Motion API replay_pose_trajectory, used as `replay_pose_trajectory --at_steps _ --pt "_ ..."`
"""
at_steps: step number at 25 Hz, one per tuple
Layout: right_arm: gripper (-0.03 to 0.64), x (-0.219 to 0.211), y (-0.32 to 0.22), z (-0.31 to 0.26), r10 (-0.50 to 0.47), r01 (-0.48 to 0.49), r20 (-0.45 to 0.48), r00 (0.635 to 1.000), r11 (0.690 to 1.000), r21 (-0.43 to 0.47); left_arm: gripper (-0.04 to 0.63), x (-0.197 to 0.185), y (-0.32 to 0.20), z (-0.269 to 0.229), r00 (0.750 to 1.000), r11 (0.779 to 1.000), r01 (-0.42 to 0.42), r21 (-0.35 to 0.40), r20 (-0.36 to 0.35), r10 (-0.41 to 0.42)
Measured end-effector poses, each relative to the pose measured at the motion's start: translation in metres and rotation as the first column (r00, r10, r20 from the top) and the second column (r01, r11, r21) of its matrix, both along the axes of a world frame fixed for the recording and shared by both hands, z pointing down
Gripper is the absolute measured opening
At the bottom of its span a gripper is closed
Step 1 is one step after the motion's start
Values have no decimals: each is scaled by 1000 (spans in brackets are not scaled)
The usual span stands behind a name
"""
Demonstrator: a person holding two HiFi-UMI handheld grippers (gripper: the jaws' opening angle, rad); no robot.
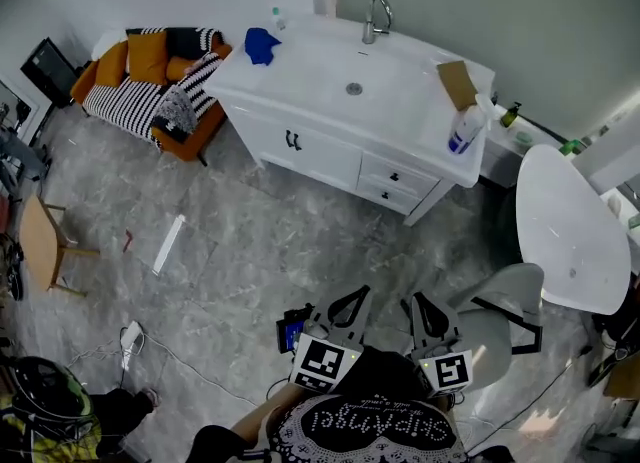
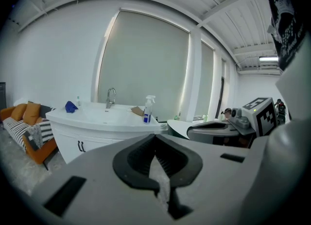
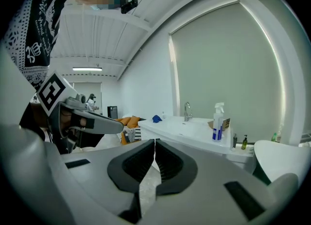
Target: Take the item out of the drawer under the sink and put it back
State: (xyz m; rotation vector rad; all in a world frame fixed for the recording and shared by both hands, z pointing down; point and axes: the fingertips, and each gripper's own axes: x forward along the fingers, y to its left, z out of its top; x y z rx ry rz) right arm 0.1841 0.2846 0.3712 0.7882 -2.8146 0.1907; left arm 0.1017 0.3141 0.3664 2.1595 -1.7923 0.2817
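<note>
The white sink cabinet (image 1: 300, 81) stands across the floor, well ahead of both grippers. Its two drawers (image 1: 398, 183) sit under the right part of the counter and look closed; nothing of their contents shows. My left gripper (image 1: 350, 303) and right gripper (image 1: 421, 308) are side by side at the bottom of the head view, both pointing toward the cabinet. The left gripper (image 2: 155, 137) has its jaws together with nothing between them. The right gripper (image 3: 154, 142) is shut and empty too. The cabinet (image 2: 92, 124) also shows far off in the left gripper view.
On the counter are a faucet (image 1: 375, 19), a blue cloth (image 1: 261, 44), a brown card (image 1: 458, 83) and a spray bottle (image 1: 463, 131). A sofa (image 1: 150, 81) stands left, a white round table (image 1: 570, 236) right, a grey chair (image 1: 500, 323) beside my right gripper. Cables (image 1: 180, 356) trail on the floor.
</note>
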Motion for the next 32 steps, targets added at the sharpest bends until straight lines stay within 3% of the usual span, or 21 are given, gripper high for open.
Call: replay_pose_trajectory --at_steps 13,32 --pt "18 22 -24 -2 129 -128 23 991 992 -12 5 6 -31 1 997 997 -76 -35 -25 75" --pt "18 -69 -85 -9 233 -233 11 972 973 -9 5 -91 -107 -19 984 984 -180 -18 -21 179"
